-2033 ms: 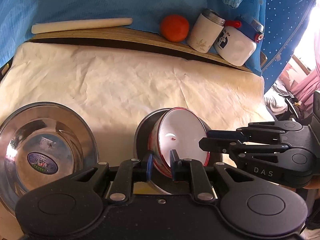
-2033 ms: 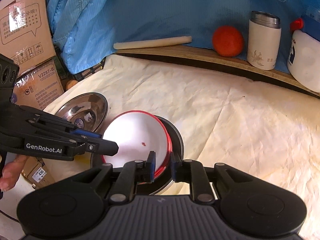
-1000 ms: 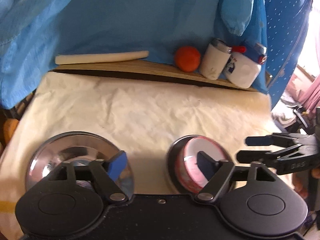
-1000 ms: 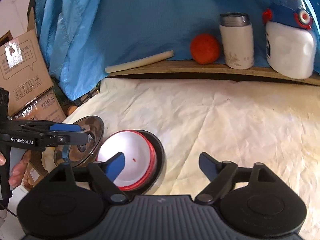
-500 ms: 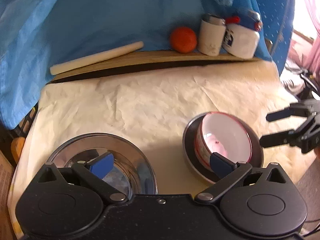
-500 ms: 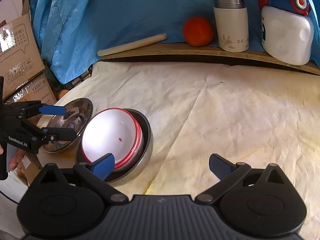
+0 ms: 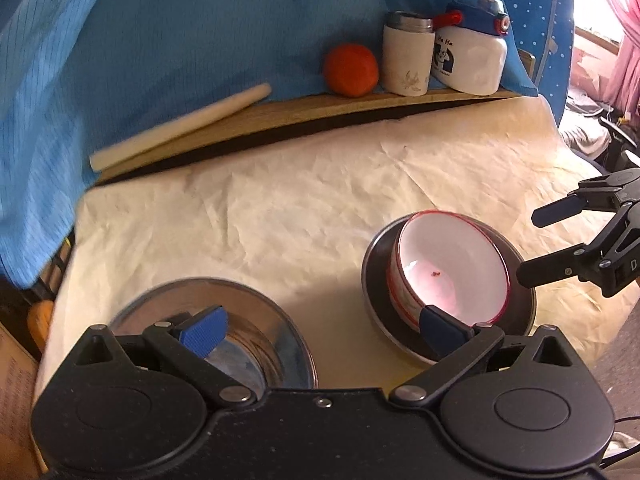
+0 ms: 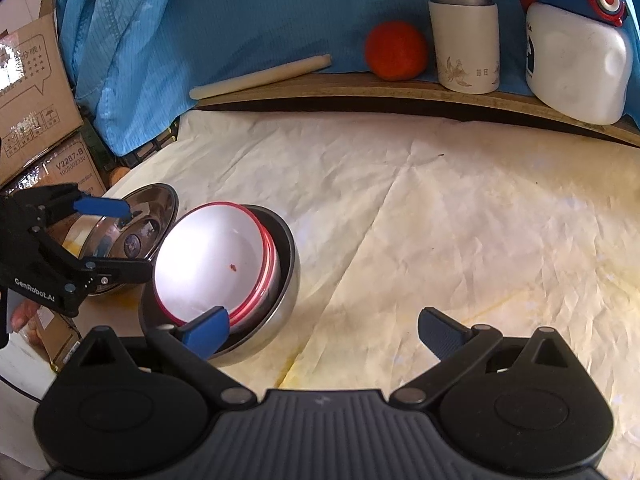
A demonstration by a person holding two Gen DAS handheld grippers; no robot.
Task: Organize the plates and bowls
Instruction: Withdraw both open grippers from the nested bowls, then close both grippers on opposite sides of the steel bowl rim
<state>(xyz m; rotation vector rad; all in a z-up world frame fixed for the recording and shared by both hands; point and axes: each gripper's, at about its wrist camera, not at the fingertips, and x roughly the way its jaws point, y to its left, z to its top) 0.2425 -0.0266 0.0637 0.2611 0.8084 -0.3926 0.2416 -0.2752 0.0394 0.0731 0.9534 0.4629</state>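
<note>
A white bowl with a red rim lies tilted inside a dark steel bowl near the front of the table. A second, shiny steel bowl sits empty beside it on the left. My left gripper is open wide, one pad over the shiny bowl and the other at the dark bowl's near rim. My right gripper is also open wide, its left pad at the nested bowls' near edge. Nothing is held.
A cream cloth covers the table. At the back a wooden board carries a rolling pin, an orange, a white thermos and a white jug. Blue fabric hangs behind. Cardboard boxes stand off the left edge.
Both grippers let go of the white bowl's rim and opened wide. They drew back a little, and the bowl now rests tilted in the dark bowl. The left view has rolled.
</note>
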